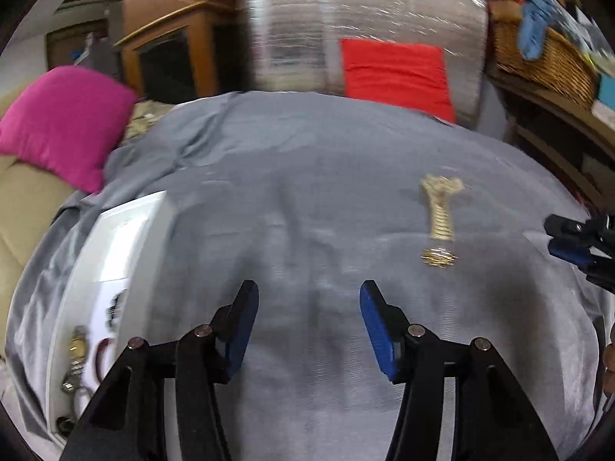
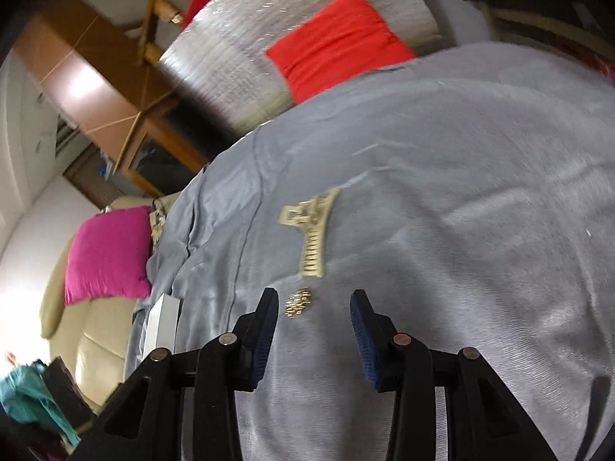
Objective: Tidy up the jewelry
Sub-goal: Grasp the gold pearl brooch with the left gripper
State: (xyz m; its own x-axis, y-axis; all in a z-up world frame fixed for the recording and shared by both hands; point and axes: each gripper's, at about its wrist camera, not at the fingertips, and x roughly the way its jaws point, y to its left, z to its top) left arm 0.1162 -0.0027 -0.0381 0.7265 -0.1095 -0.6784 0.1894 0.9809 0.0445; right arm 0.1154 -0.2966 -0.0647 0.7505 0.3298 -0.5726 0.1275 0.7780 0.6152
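Your left claw hangs open and empty over the grey cloth; the gold hair clip and small gold earring lie at its two o'clock. Your right claw is open, the earring at eleven o'clock. The white jewelry tray sits at nine o'clock.

I am working in a lived-in home, a sitting room by the look of it: a beige leather sofa with a magenta cushion, a red cushion, wooden cabinets, a woven wicker basket, and a grey cloth-covered surface.
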